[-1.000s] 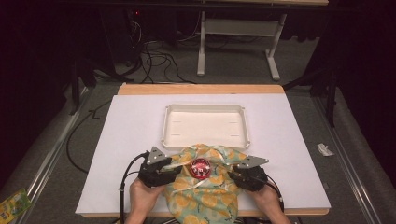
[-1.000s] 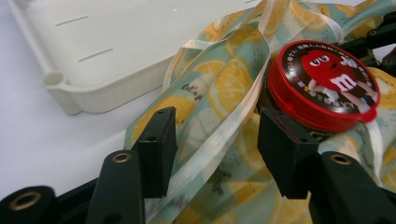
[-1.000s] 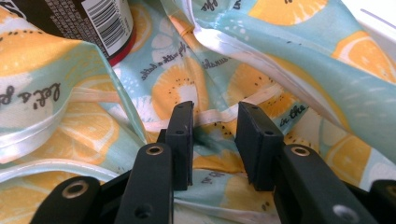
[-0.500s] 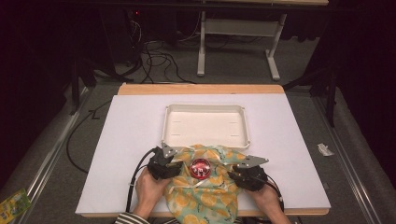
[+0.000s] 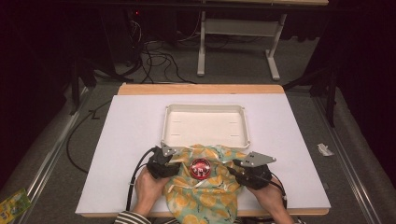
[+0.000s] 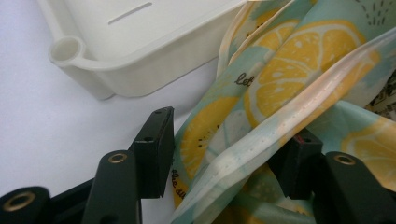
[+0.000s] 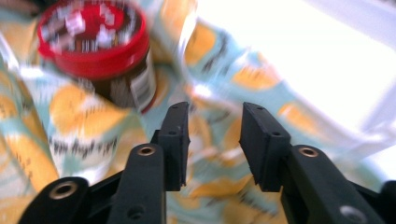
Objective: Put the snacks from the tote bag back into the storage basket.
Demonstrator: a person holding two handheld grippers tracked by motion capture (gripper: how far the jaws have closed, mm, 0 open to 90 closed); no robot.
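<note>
A lemon-print fabric bag lies at the table's near edge, and a dark jar with a red lid stands in its open mouth. My left gripper is at the bag's left rim. In the left gripper view its jaws stand wide apart, and a pale seam strip of the bag runs loosely between them. My right gripper is at the bag's right side. Its jaws have just been opening and pinch nothing; the fabric lies beneath them, with the jar ahead on the left.
An empty white tray sits just behind the bag, with its corner close to my left gripper. The white tabletop stretches to both sides. Cables and a stand's legs lie on the floor beyond the far edge.
The left hand has slid slightly inward along the bag's rim. The right gripper has lifted a little at the bag's right side. Jar and tray have stayed put.
</note>
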